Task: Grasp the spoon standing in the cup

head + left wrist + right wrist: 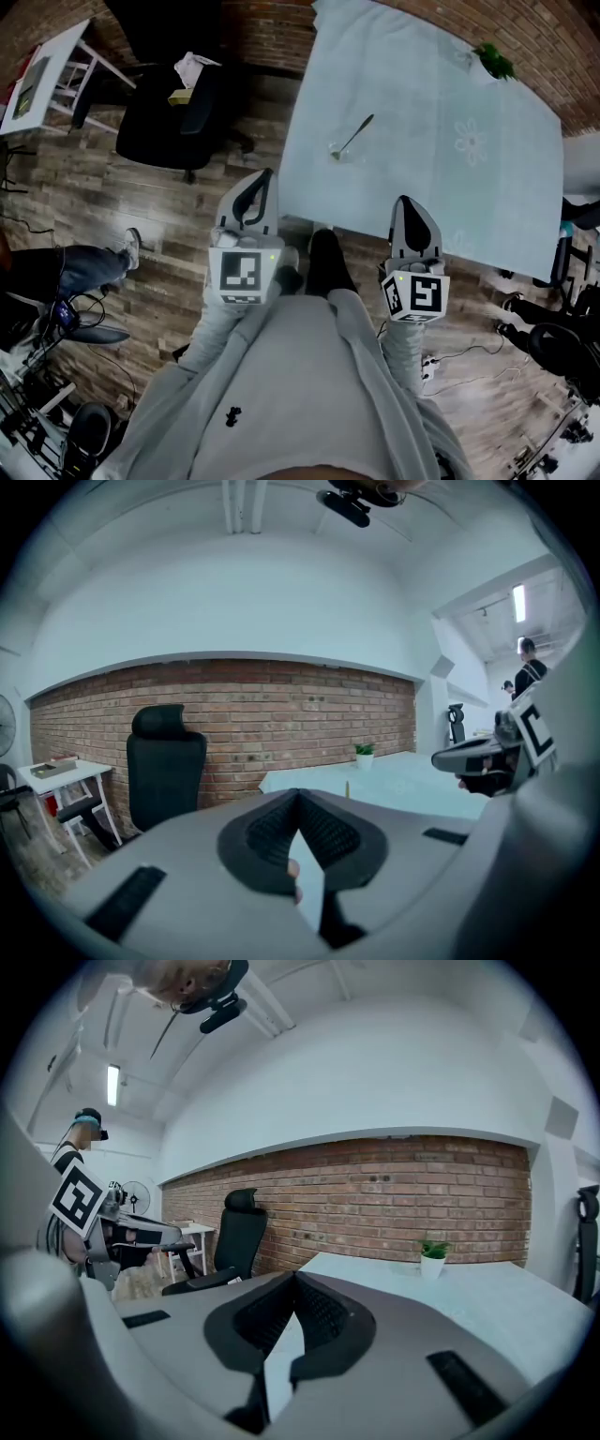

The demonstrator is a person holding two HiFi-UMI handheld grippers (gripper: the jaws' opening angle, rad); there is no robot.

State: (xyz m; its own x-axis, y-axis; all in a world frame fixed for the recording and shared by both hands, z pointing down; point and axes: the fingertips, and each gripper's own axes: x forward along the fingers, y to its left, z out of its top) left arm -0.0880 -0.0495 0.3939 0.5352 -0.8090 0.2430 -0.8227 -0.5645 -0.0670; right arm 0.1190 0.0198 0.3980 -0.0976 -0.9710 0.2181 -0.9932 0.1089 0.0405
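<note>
A metal spoon leans in a small clear cup near the left edge of the pale blue table. Both grippers hang in front of the table's near edge, well short of the cup. My left gripper is over the wooden floor, below and left of the cup, with its jaws together and nothing between them. My right gripper sits at the table's near edge, to the right of the cup, shut and empty. In the left gripper view the spoon shows as a thin upright sliver just beyond the closed tips.
A black office chair stands on the floor left of the table. A small potted plant sits at the table's far right. A white side table is at the far left. A person's leg and shoe are on the floor at left.
</note>
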